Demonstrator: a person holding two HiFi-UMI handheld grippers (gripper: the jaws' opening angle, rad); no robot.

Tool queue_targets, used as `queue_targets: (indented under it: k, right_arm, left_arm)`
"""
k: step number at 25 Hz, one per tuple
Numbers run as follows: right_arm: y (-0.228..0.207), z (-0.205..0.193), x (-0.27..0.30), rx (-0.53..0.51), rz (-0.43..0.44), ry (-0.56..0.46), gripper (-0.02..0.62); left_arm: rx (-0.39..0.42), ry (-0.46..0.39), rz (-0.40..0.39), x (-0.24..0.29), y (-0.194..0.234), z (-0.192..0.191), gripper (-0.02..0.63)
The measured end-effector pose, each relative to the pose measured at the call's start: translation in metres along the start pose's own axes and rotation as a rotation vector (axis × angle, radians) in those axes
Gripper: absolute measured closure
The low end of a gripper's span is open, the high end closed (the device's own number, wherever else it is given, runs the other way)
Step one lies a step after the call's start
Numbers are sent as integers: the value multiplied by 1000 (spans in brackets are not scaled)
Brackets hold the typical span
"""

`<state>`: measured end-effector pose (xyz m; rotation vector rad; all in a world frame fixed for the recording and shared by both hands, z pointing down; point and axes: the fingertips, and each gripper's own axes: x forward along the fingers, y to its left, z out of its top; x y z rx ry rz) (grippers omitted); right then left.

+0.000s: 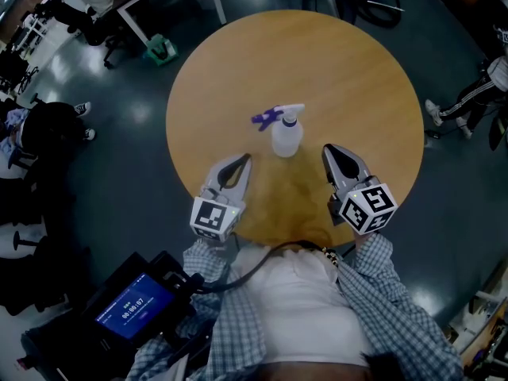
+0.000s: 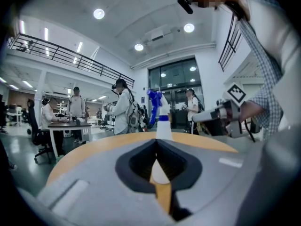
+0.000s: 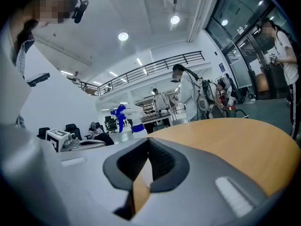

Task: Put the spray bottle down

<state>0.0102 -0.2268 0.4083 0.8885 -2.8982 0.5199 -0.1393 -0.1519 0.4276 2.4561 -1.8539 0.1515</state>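
Wood table (image 1: 357,78) | left claw (image 1: 245,159) closed, empty | right claw (image 1: 327,150) closed, empty | spray bottle (image 1: 286,134) upright between them, untouched

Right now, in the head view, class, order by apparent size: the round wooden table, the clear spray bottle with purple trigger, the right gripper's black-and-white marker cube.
1. Round wooden table.
2. Clear spray bottle and marker cube look alike; the cube is nearer the camera, so unranked.

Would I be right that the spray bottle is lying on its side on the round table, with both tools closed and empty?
Not quite: the head view shows the spray bottle standing upright on the round table. The left tool and right tool are indeed closed and empty.
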Motion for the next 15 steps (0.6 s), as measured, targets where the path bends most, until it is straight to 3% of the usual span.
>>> queue_targets:
  k: [15]
  right_arm:
    - [-2,-1,2,-21,-1,14,592]
  left_arm:
    - [-9,16,9,-2,1,-5,606]
